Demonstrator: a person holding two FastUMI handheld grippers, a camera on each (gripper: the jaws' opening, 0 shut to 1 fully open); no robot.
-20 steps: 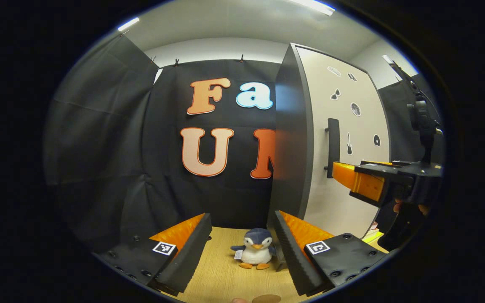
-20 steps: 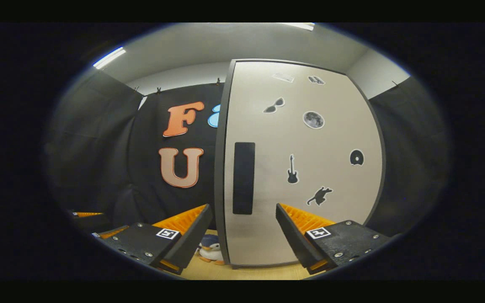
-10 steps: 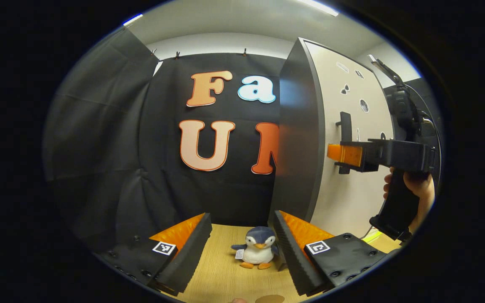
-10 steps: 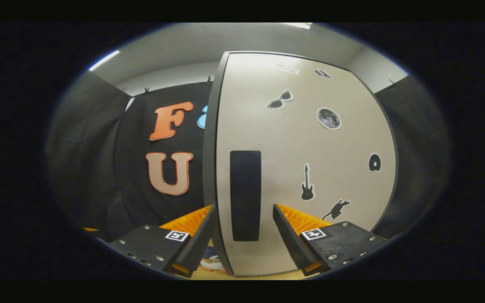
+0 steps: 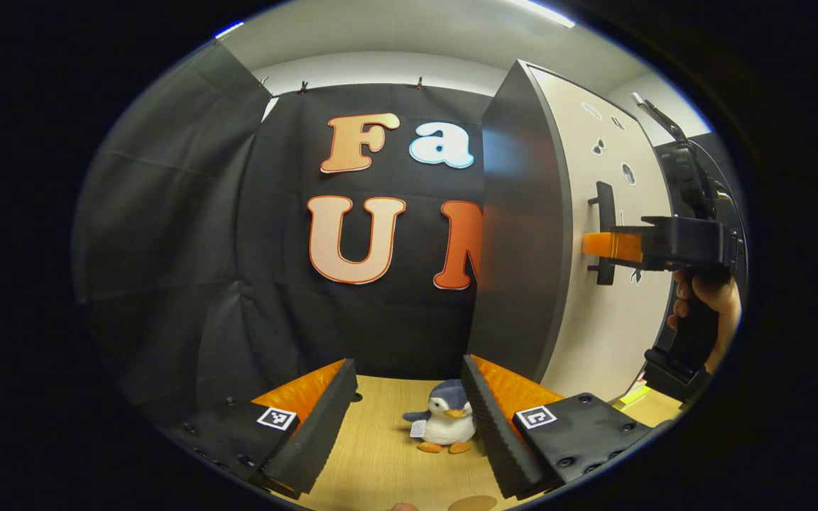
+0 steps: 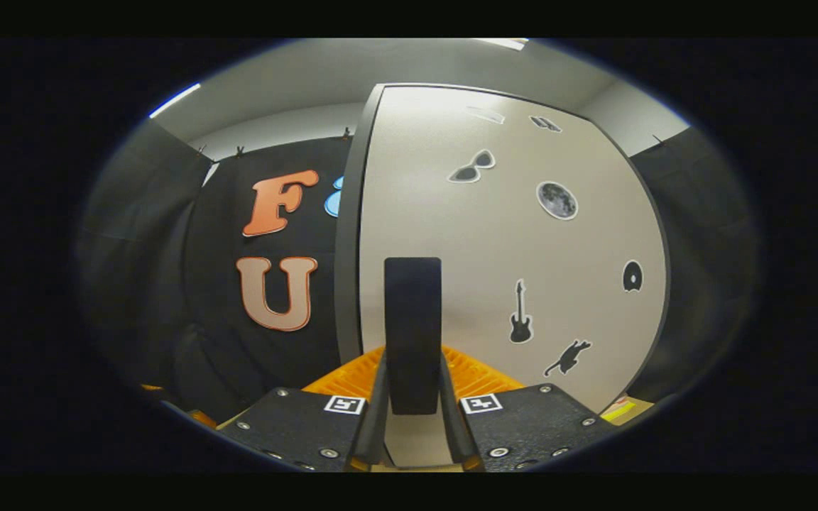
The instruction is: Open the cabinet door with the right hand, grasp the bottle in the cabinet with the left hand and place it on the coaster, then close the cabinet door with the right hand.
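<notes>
Right gripper view: right gripper (image 6: 413, 397) clenched on the dark vertical handle (image 6: 412, 319) of the cabinet door (image 6: 522, 234), a finger pressing each side. Door closed, stickers on its pale face. Left gripper view: left gripper (image 5: 409, 419) released, fingers spread wide above the wooden table (image 5: 380, 461); plush penguin (image 5: 444, 426) between them, beside the cabinet's dark side.

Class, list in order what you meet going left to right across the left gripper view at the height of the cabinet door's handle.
Black cloth wall → cabinet's dark side panel → door handle → right gripper → hand holding it.
</notes>
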